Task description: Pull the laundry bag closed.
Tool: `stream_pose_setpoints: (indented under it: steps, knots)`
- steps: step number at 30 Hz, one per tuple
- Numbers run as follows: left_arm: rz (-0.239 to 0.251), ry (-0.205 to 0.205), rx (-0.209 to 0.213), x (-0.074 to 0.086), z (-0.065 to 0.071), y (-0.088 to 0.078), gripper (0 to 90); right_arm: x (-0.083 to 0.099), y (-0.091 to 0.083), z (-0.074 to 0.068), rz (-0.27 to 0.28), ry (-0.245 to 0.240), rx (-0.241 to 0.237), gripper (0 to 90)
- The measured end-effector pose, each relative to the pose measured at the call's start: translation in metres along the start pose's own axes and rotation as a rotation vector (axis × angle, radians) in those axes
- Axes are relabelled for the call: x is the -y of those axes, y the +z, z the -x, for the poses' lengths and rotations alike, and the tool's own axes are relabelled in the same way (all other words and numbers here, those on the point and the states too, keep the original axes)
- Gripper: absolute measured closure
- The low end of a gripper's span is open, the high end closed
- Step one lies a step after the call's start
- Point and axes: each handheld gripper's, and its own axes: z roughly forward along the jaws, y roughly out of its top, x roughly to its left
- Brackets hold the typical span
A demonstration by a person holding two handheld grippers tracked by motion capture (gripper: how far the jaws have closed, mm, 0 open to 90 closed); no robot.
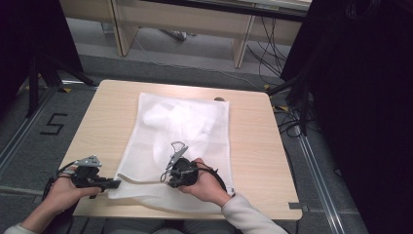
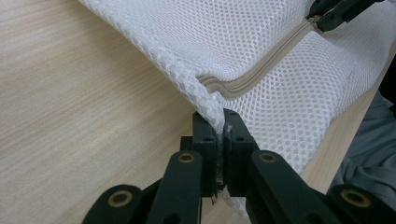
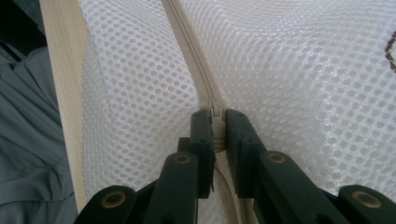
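A white mesh laundry bag (image 1: 195,126) lies flat on the wooden table (image 1: 253,141), with a paler bulk showing through its far half. Its beige zipper (image 2: 261,74) runs along the near edge. My left gripper (image 1: 116,184) sits at the bag's near left corner. In the left gripper view this gripper (image 2: 222,120) is shut on the mesh corner just past the zipper's end. My right gripper (image 1: 167,183) rests on the bag further along the zipper (image 3: 184,42). In the right gripper view it (image 3: 217,114) is shut on the zipper pull. That same gripper (image 2: 334,14) appears far off along the zipper.
The table's near edge (image 3: 60,93) runs close beside the bag, with the person's grey trousers (image 3: 28,154) below it. A small dark object (image 1: 220,99) lies at the bag's far edge. Cables (image 1: 272,53), wooden furniture legs (image 1: 242,46) and black drapes (image 1: 360,97) surround the table.
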Motion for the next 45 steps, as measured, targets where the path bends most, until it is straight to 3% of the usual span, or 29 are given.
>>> stream_pose_setpoints:
  steps: [11,21,22,45]
  knots:
    - [0.006,-0.002,0.003,0.0,0.0,0.001,84.9,0.003,-0.003,0.002,-0.005,0.001,-0.006,82.3]
    - [0.005,-0.005,-0.003,0.0,0.0,0.001,85.0,0.009,-0.008,0.003,-0.012,0.033,0.003,82.3]
    - [0.005,-0.006,-0.003,0.001,0.0,0.001,84.9,0.01,-0.008,0.004,-0.012,0.016,-0.003,82.3]
    - [0.004,-0.006,-0.003,0.001,0.0,0.001,84.9,0.017,-0.016,0.008,-0.016,0.025,0.008,82.3]
